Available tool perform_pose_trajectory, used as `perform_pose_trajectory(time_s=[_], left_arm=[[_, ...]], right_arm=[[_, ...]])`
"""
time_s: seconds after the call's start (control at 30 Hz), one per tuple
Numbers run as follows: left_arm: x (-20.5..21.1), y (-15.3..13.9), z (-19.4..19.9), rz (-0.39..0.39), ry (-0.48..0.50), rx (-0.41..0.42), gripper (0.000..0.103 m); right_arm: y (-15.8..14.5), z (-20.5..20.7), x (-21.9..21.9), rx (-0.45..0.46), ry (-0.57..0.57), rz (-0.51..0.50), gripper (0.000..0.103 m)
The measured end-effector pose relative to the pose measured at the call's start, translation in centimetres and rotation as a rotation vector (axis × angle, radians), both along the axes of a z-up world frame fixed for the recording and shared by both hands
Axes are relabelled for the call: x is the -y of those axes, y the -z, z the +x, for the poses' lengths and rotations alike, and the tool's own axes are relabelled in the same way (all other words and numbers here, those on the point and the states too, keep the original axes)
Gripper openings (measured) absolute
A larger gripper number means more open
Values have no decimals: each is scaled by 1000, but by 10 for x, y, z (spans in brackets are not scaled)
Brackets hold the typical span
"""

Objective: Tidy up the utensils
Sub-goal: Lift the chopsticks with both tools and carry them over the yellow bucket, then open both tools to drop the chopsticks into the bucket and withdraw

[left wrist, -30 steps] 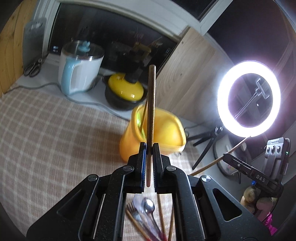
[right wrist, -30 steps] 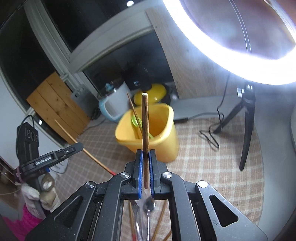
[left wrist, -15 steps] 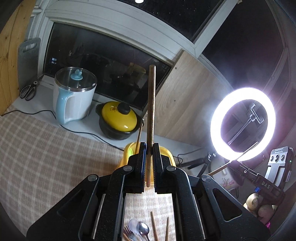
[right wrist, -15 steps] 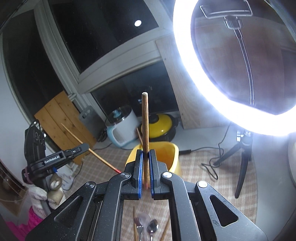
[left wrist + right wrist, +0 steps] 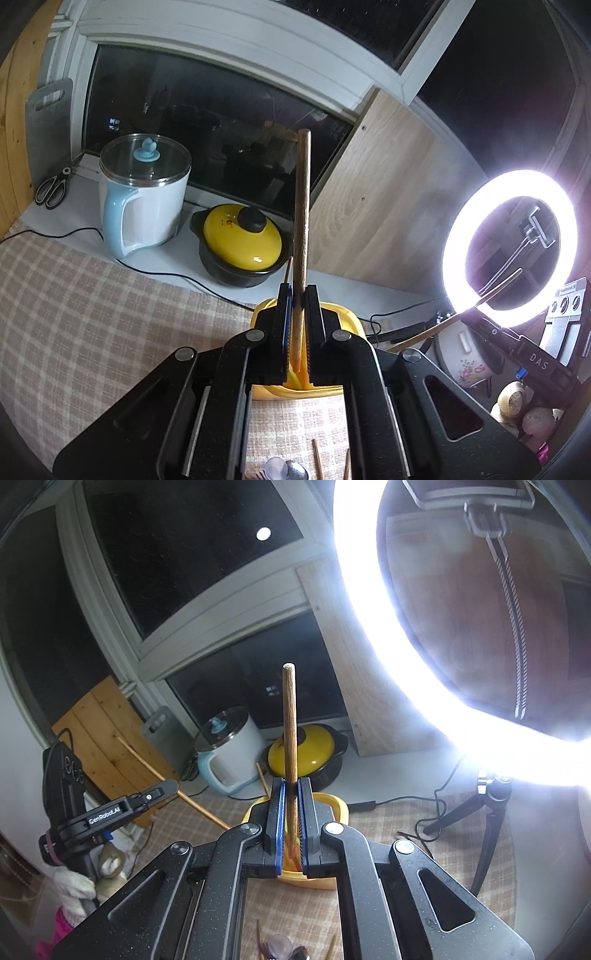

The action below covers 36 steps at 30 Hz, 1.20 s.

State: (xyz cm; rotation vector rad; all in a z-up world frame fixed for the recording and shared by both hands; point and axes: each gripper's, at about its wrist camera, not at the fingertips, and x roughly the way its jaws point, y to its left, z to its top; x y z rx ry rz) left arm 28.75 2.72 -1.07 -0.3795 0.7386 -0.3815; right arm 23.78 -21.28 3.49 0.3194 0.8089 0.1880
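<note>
Left gripper (image 5: 295, 328) and right gripper (image 5: 290, 819) are each clamped on one wooden chopstick, both sticks held near their lower ends above the yellow utensil holder (image 5: 349, 321).

The left chopstick (image 5: 301, 221) stands up from between its pads, and the right chopstick (image 5: 290, 734) does the same in the right wrist view. The holder sits on the checked tablecloth (image 5: 92, 314) just beyond the fingers, with at least one stick (image 5: 261, 773) already leaning in it. That suggests the sorting is under way but unfinished: these two chopsticks are not yet dropped in, and spoons (image 5: 286, 470) and more loose sticks (image 5: 317, 458) lie on the cloth below the grippers. Behind the holder stand a yellow-lidded pot (image 5: 242, 240) and a white kettle (image 5: 142, 199); a ring light (image 5: 511, 247) glares at the right.
</note>
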Motion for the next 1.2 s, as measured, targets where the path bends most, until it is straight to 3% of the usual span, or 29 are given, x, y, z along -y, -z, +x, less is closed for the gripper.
perform_pose_trajectory(time_s=[0.4,0.73,1.2], left_arm=[[9,28,16,19,-5,-63,4],[31,48,21,81,25,-98,4],[42,60,23,129,33,-113,4]], right_arm=[[40,22,-11,-84,5,-28,5],[73,35,-11,-158,14,-52,5],[93,40,-5,-209,13,-70,5]])
